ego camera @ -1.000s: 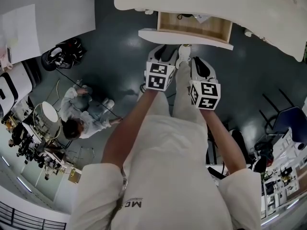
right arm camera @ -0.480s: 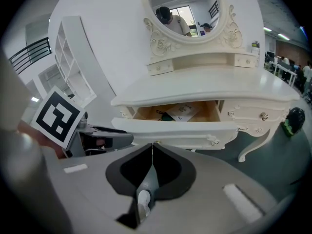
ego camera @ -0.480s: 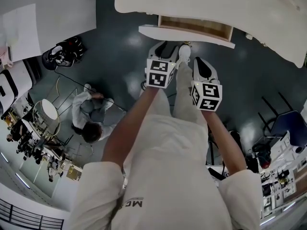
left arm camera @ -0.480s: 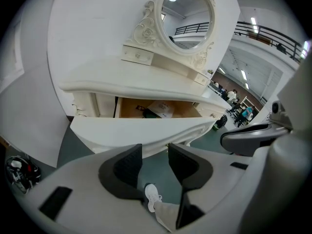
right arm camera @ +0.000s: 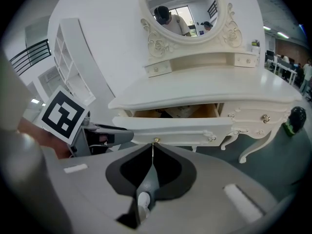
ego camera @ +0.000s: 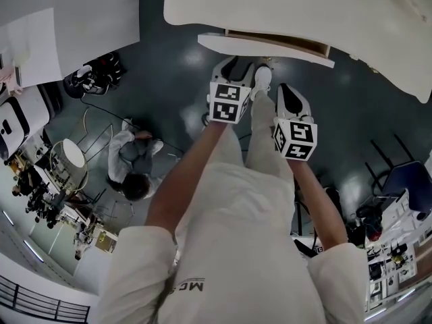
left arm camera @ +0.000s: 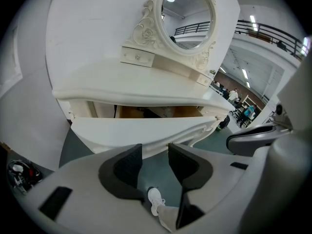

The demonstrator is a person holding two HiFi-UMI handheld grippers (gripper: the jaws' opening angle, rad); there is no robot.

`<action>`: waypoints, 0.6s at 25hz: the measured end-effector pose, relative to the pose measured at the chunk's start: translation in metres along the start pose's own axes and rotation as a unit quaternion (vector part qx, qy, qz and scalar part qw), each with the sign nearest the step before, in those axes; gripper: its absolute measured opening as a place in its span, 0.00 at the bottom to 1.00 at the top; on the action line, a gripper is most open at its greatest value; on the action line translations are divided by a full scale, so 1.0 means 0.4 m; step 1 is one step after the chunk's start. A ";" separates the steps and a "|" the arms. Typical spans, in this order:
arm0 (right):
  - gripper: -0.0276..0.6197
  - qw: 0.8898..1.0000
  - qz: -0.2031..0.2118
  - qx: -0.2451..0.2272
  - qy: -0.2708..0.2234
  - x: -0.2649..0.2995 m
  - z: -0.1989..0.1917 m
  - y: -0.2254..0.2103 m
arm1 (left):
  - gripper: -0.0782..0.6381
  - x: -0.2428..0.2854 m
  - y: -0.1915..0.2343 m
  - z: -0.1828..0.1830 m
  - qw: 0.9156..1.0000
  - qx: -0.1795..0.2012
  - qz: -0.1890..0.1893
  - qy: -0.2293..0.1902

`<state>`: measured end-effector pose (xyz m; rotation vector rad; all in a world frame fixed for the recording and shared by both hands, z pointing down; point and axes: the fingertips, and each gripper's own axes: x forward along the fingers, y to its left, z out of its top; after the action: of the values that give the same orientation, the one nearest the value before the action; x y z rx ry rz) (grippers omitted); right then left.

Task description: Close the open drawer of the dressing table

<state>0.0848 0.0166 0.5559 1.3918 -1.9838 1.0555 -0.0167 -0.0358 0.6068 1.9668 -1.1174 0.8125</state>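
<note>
The white dressing table (ego camera: 297, 5) fills the top of the head view. Its drawer (ego camera: 266, 49) stands only a little way out, with a thin strip of wood inside showing. In the right gripper view the drawer front (right arm camera: 185, 126) lies just ahead, and my right gripper (right arm camera: 153, 147) is shut, its tips meeting right below the small brass knob (right arm camera: 156, 140). My left gripper (left arm camera: 155, 150) is open with nothing between its pads, close under the drawer front (left arm camera: 141, 130). The marker cubes (ego camera: 229, 102) (ego camera: 295, 139) hide both sets of jaws in the head view.
A person (ego camera: 135, 160) crouches on the dark floor at left, near a black bag (ego camera: 91, 76). A blue chair (ego camera: 405, 174) stands at right. An oval mirror (right arm camera: 183, 6) tops the table; curved legs (right arm camera: 253, 147) and side drawers (right arm camera: 263, 117) are at right.
The drawer has slid in under the tabletop, showing far less of its inside. Both grippers have moved forward with it. The person on the floor has shifted.
</note>
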 end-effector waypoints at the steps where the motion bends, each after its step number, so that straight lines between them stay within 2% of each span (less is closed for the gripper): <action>1: 0.05 1.000 0.000 0.000 0.000 0.002 0.002 -0.002 | 0.32 0.003 0.001 0.004 1.000 0.000 0.001 -0.001; 15: 0.04 1.000 0.003 -0.010 0.001 0.034 0.052 -0.010 | 0.32 0.027 0.010 0.056 1.000 0.001 -0.003 -0.010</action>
<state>0.0846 -0.0085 0.5554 1.3751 -1.9920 1.0365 -0.0120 -0.0604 0.6044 1.9836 -1.1213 0.7921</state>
